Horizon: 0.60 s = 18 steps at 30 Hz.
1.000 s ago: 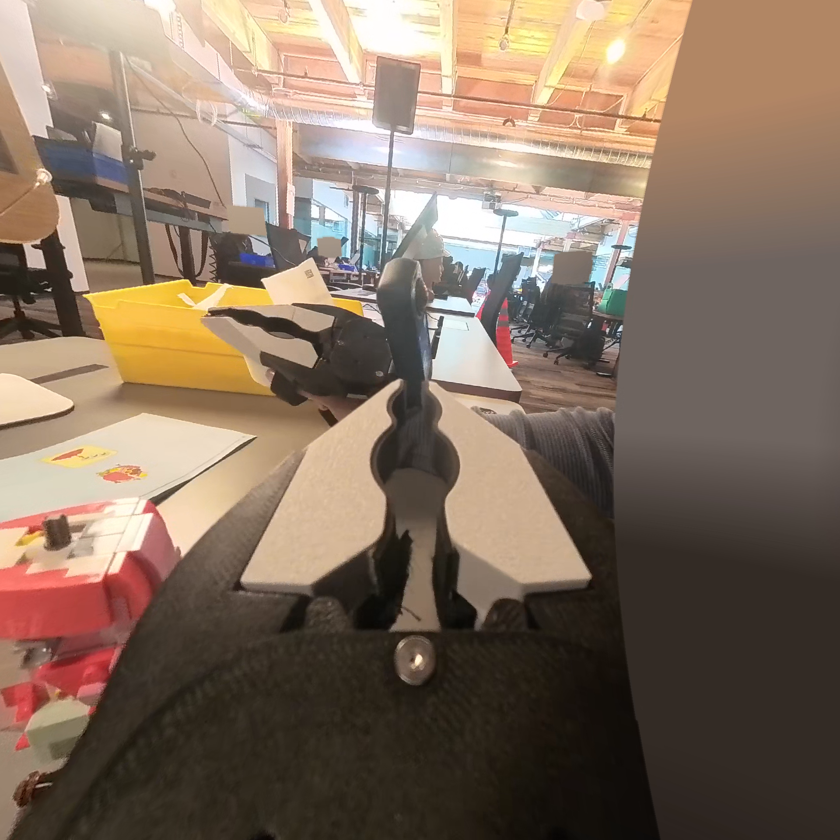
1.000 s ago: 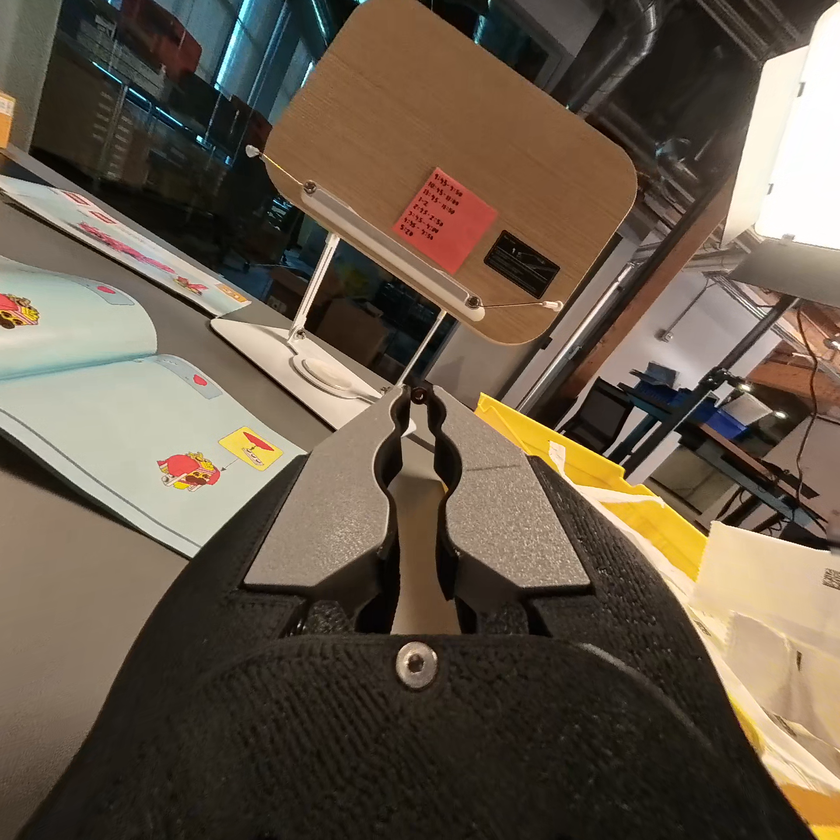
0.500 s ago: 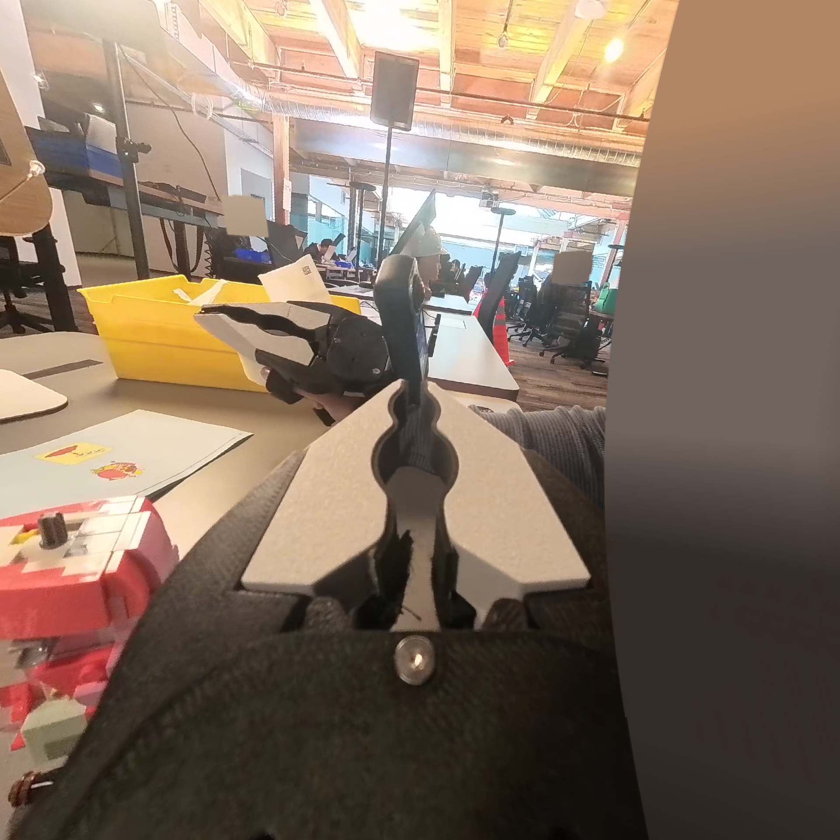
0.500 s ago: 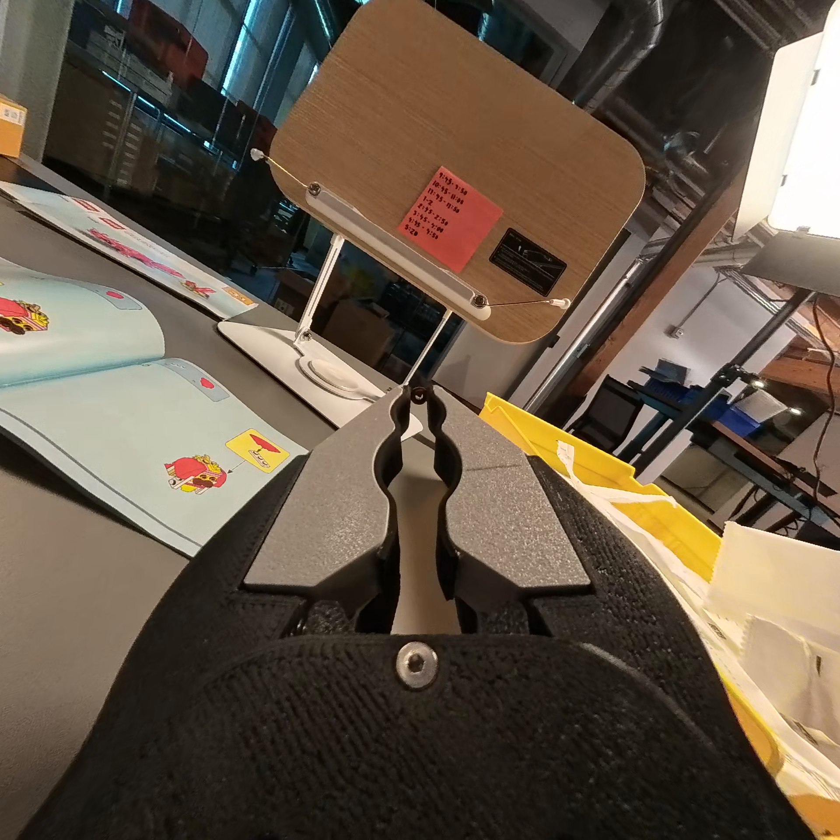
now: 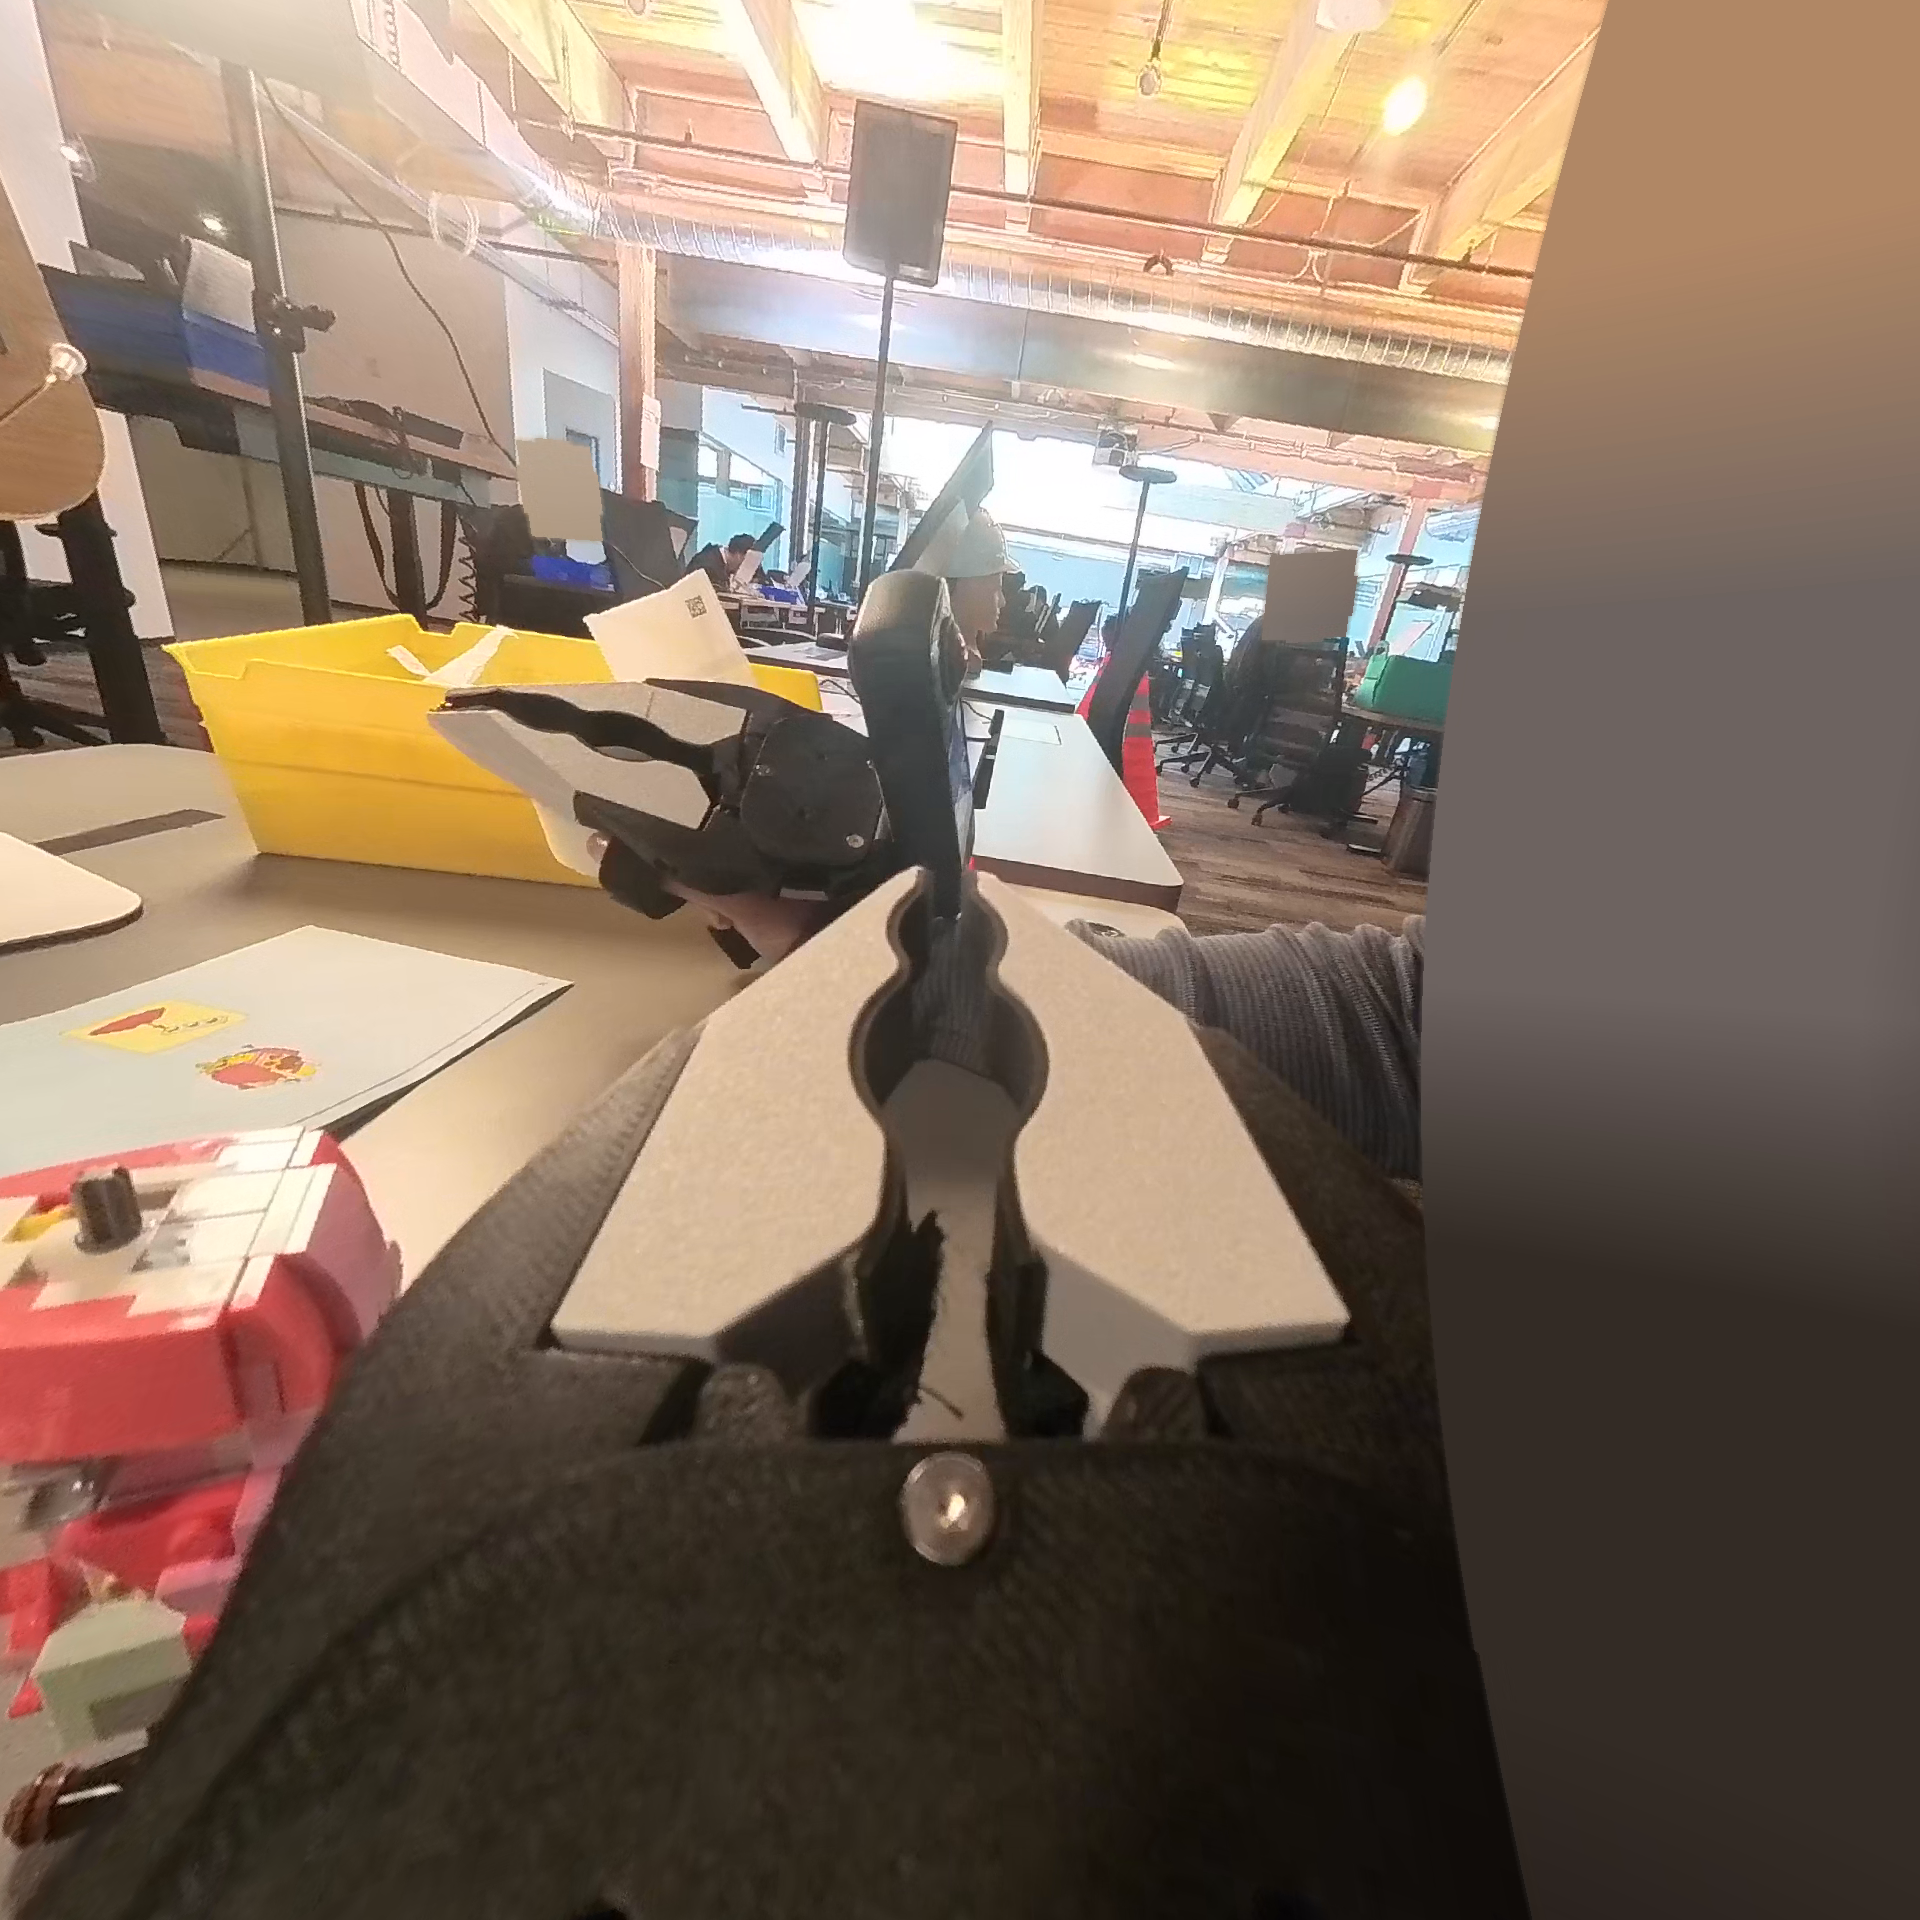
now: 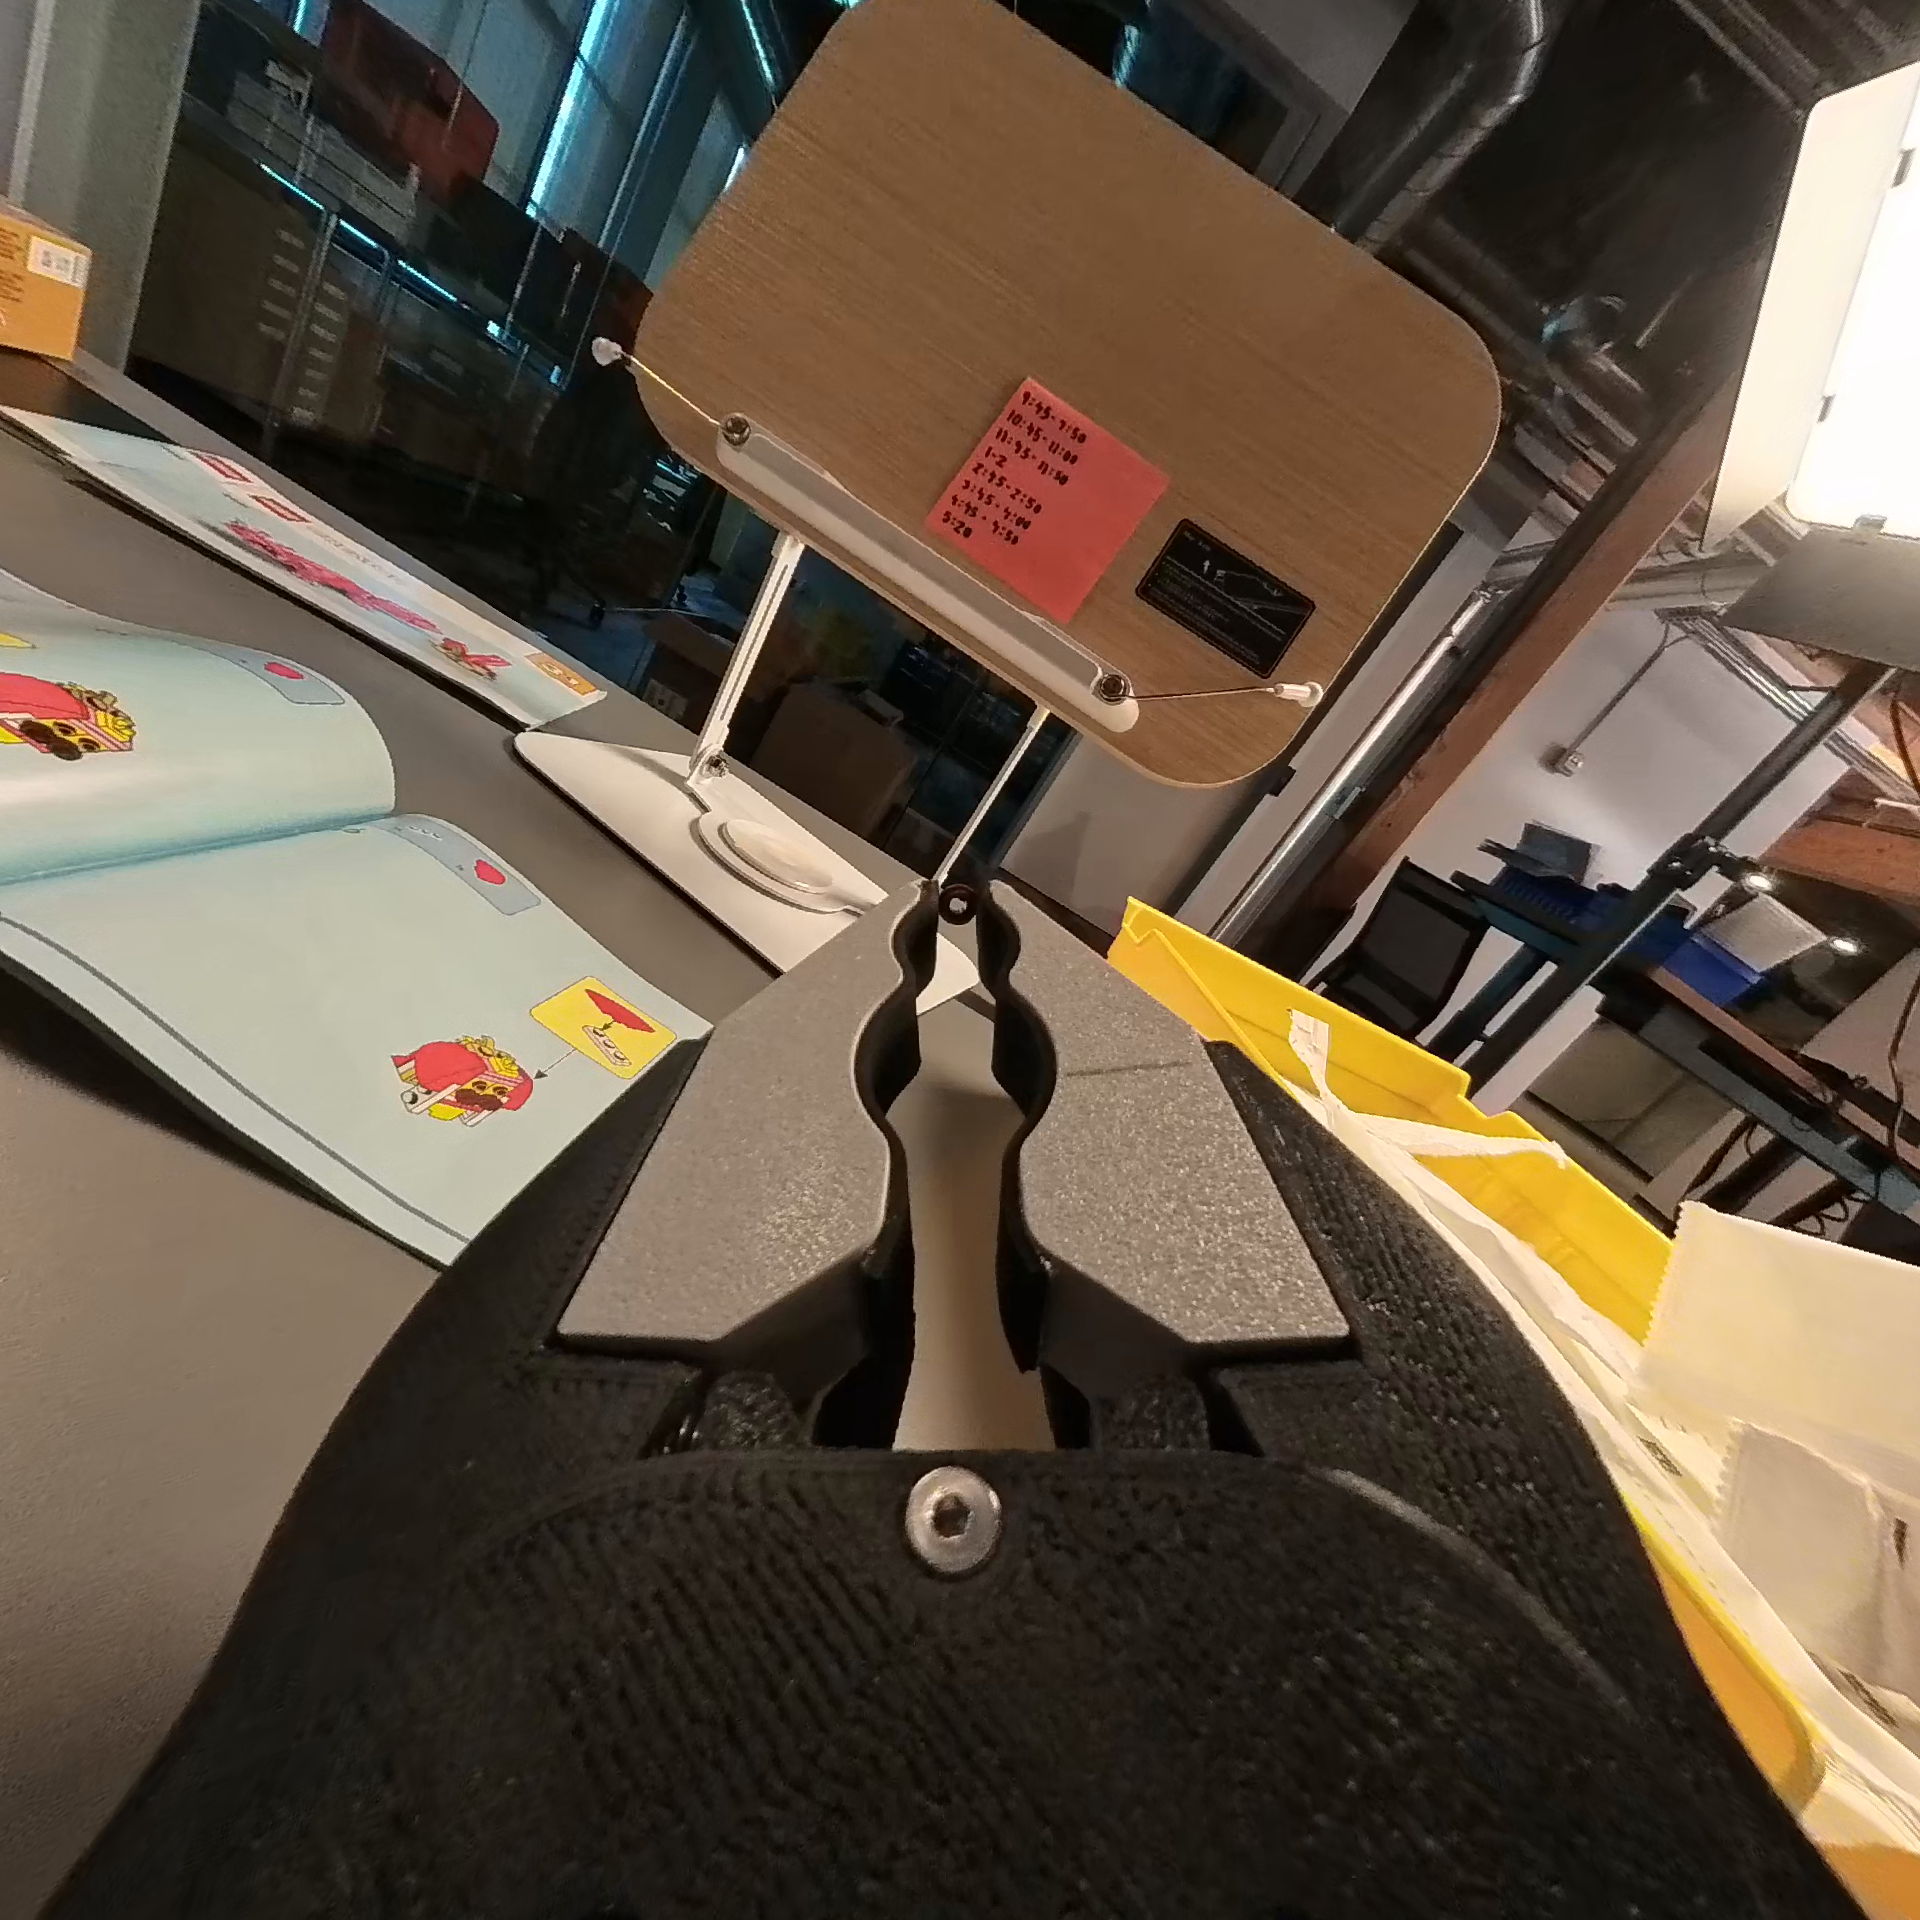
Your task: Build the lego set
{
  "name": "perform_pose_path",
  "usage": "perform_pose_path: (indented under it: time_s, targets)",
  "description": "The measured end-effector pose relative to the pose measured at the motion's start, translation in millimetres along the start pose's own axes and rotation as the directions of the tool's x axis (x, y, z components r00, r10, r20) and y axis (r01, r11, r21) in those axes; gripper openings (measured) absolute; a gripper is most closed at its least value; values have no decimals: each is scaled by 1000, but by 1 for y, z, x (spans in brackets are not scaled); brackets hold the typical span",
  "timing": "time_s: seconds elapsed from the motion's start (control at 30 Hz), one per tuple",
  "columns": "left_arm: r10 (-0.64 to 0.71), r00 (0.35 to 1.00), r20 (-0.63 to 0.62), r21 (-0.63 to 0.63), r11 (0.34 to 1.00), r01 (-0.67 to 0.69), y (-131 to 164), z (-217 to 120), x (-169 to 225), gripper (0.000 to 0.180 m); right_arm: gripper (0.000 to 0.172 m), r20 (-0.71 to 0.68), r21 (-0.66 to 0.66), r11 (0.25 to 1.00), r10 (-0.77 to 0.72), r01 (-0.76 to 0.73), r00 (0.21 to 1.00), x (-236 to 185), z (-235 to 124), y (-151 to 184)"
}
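Note:
My right gripper [image 6: 954, 902] is shut on a small dark ring-shaped piece [image 6: 954, 904], pinched at the very fingertips and held above the table. It also shows in the left wrist view [image 5: 462, 715], held in a hand in front of the yellow bin [image 5: 343, 748]. My left gripper [image 5: 940, 888] has its white fingers shut with nothing seen between them. It is raised above the grey table [image 5: 582, 1049], with a red brick model [image 5: 177, 1299] close at its lower left. An open instruction booklet [image 6: 260, 987] lies on the table left of my right gripper.
A wooden book stand [image 6: 1039, 312] on a white base [image 6: 665, 790] stands ahead of my right gripper. The yellow bin [image 6: 1351, 1049] with paper bags is at its right. A second booklet [image 6: 343, 561] lies farther back. A grey sleeve [image 5: 1278, 997] is right of my left gripper. About 25 cm separates my left fingertips from my right.
Both views have shifted only slightly. My right gripper has kept the small dark ring pinched throughout, and my left gripper has stayed shut.

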State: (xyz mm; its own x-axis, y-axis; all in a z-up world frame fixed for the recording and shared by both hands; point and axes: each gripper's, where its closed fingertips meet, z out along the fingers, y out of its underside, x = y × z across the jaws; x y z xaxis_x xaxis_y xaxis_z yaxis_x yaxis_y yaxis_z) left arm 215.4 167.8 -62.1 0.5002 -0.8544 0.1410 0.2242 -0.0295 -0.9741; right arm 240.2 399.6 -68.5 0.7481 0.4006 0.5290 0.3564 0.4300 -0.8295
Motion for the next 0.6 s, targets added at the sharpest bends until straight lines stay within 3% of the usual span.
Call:
perform_pose_path:
  time_s: [0.6]
  targets:
    - [-7, 1000, -5, -7, 1000, 7, 1, 1, 0, 3, 5, 10, -2, 1000, -2, 2, 1000, -2, 1, 1]
